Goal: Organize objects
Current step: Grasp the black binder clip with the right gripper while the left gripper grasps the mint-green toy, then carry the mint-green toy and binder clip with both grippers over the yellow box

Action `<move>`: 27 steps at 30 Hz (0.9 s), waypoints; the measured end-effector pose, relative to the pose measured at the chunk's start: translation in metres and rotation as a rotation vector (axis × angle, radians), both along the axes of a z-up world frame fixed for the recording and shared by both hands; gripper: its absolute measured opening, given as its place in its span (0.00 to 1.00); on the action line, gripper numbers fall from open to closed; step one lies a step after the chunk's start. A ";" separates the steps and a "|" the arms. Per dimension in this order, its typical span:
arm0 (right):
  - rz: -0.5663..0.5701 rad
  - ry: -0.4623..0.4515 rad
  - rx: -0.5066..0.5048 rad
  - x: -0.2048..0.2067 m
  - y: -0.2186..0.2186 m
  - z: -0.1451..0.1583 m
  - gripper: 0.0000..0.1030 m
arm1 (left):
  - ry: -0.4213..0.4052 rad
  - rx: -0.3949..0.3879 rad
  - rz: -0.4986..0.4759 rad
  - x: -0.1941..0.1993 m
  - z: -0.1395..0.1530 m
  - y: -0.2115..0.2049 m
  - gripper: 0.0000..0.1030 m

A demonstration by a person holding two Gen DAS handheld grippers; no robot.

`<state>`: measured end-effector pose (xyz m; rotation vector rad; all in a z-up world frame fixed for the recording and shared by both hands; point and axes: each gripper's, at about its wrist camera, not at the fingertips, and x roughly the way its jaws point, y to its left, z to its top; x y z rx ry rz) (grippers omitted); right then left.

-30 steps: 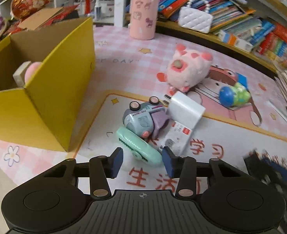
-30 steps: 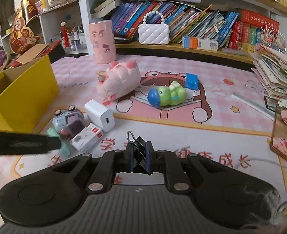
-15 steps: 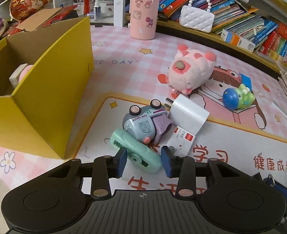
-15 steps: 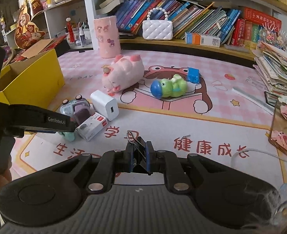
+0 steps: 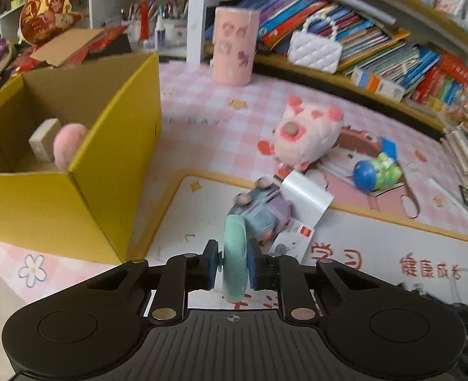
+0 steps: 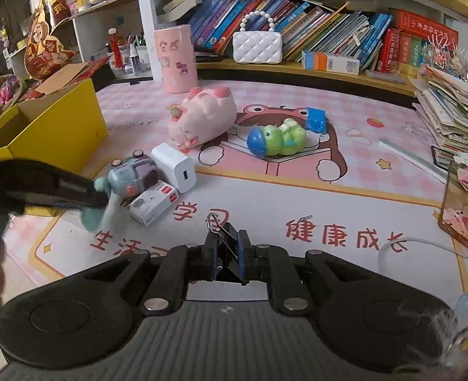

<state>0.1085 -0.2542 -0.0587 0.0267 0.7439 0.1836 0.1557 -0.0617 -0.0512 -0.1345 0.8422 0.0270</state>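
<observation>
My left gripper (image 5: 232,268) is shut on a mint green oblong toy (image 5: 234,250) and holds it tilted up off the mat; it also shows in the right wrist view (image 6: 102,209). My right gripper (image 6: 227,254) is shut on a black binder clip (image 6: 226,243) above the mat. An open yellow cardboard box (image 5: 84,171) stands to the left, with a pink ball (image 5: 69,147) and a pale block (image 5: 45,139) inside. On the mat lie a grey-purple toy car (image 5: 259,212), a white charger (image 6: 173,166) and a small white box (image 6: 153,203).
A pink plush pig (image 6: 202,116), a green and blue toy (image 6: 277,141) and a blue block (image 6: 316,120) lie further back. A pink cylinder (image 6: 176,58), a white purse (image 6: 257,47) and bookshelves line the back. A paper stack (image 6: 453,111) and a phone (image 6: 462,209) sit on the right.
My left gripper has closed on the mint green toy and lifted it from the mat beside the toy car. My right gripper still holds the binder clip.
</observation>
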 end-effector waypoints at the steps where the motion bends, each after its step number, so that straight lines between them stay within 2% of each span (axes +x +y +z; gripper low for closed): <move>1: 0.004 0.005 0.003 0.000 0.002 -0.001 0.11 | -0.004 -0.006 0.002 -0.003 0.002 0.002 0.17; 7: 0.031 0.030 0.011 -0.002 0.015 -0.004 0.11 | -0.040 -0.054 -0.009 -0.025 0.014 0.012 0.17; 11: 0.051 0.020 0.000 -0.009 0.026 -0.001 0.11 | -0.077 -0.073 -0.057 -0.037 0.025 0.010 0.17; 18: 0.029 0.014 -0.016 -0.024 0.046 0.004 0.11 | -0.071 -0.110 -0.154 -0.054 0.026 0.019 0.17; 27: 0.012 0.007 -0.033 -0.048 0.101 0.013 0.11 | -0.088 -0.123 -0.202 -0.084 0.032 0.076 0.17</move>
